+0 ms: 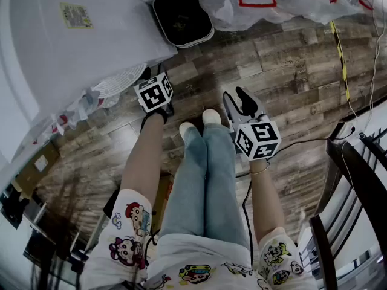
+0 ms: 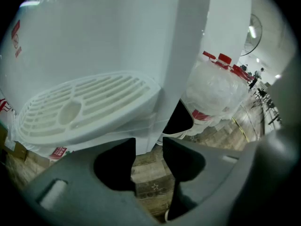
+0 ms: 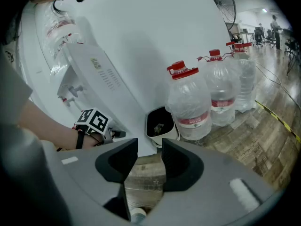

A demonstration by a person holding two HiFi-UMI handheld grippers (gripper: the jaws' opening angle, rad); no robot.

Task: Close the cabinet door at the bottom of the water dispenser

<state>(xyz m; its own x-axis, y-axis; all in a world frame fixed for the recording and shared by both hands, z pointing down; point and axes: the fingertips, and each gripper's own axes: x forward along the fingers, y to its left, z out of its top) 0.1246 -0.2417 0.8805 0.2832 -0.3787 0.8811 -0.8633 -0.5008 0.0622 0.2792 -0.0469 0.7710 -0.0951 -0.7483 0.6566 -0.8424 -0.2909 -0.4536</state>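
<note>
The white water dispenser (image 1: 72,35) fills the upper left of the head view, its slotted drip tray (image 1: 118,80) jutting out low down. My left gripper (image 1: 151,82) is right beside that tray, pointing steeply down at the dispenser's lower front. In the left gripper view the drip tray (image 2: 84,105) looms just above the open jaws (image 2: 148,147), with only floor showing in the gap. The cabinet door below the tray is mostly hidden, so I cannot tell how it stands. My right gripper (image 1: 237,95) hangs open over the floor, a little to the right, holding nothing (image 3: 149,149).
A black-lined waste bin (image 1: 181,16) stands against the dispenser's right side. Several large water bottles with red caps (image 3: 190,102) line up beyond it. My legs and white shoes (image 1: 202,119) stand between the grippers. Dark chairs (image 1: 357,180) and a cable lie at the right.
</note>
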